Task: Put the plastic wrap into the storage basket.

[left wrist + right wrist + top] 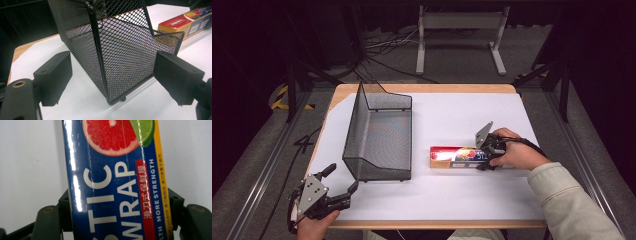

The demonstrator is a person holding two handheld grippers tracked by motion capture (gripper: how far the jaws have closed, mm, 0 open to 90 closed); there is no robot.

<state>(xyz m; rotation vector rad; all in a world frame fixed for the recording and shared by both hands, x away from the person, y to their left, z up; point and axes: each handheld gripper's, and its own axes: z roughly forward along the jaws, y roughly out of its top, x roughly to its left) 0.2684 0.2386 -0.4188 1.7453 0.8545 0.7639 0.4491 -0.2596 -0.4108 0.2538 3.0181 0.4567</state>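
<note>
A long plastic wrap box (452,156), red and blue with fruit pictures, lies flat on the white sheet to the right of a black wire-mesh basket (379,132). My right gripper (486,157) is at the box's right end. In the right gripper view both jaws press against the long sides of the box (112,170), so the gripper (120,205) is shut on it. My left gripper (337,182) rests near the table's front left corner. It (113,67) is open, and the near corner of the basket (120,50) stands in front of it, apart from the pads. The box (185,21) lies beyond the basket.
A white sheet (462,115) covers most of the wooden table (427,88). The basket is tall at the back and low at the front. On the floor behind the table are a grey metal stand (460,22) and loose cables (382,42).
</note>
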